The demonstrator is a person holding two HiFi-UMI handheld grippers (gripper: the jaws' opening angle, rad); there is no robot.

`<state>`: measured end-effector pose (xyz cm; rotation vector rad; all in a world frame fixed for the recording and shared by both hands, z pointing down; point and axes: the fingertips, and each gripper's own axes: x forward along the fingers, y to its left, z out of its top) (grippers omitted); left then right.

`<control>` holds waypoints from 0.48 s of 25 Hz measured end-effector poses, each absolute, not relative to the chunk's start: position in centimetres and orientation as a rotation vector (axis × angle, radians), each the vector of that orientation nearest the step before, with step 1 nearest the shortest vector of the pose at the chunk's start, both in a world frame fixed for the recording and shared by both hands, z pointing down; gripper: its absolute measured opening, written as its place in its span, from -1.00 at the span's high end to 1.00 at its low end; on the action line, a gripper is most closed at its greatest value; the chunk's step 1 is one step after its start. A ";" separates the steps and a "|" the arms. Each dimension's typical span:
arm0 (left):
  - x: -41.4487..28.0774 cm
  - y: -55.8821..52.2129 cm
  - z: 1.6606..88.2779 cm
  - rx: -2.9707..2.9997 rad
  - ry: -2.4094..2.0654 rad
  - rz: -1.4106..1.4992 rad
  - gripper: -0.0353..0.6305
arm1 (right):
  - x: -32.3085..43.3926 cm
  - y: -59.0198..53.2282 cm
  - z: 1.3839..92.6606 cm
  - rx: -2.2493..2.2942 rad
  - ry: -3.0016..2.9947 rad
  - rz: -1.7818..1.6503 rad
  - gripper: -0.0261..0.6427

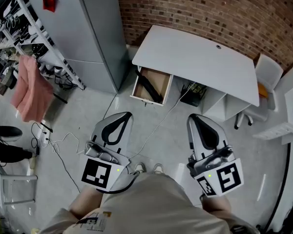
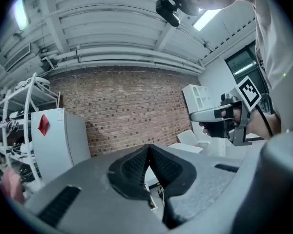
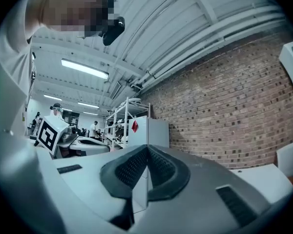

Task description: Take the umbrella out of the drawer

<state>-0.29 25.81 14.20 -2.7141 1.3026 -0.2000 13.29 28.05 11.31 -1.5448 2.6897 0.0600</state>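
The wooden drawer (image 1: 136, 89) stands pulled open under the left end of the white desk (image 1: 200, 57). A dark folded umbrella (image 1: 149, 88) lies slantwise inside it. Both grippers are held level above the floor, well short of the drawer and apart from it. My left gripper (image 1: 126, 114) (image 2: 148, 148) is shut with its pads meeting and nothing between them. My right gripper (image 1: 193, 116) (image 3: 147, 149) is shut and empty too. Each gripper shows in the other's view, the right gripper (image 2: 219, 114) and the left gripper (image 3: 83, 143).
A grey cabinet (image 1: 88, 28) stands left of the desk against the brick wall (image 1: 210, 4). A shelving rack (image 1: 19, 18) and a pink cloth (image 1: 31, 89) are at far left. Cables (image 1: 63, 145) trail over the floor. A white chair (image 1: 266, 77) stands right of the desk.
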 end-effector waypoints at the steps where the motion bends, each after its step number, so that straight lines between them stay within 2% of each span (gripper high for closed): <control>1: -0.2 25.9 14.2 -2.719 1.300 -0.199 0.87 | 13.2 28.1 11.4 -1.535 2.695 0.054 0.90; 12: 0.8 26.6 14.6 -2.703 1.276 -0.229 0.87 | 13.6 28.7 12.4 -1.484 2.713 -0.010 0.90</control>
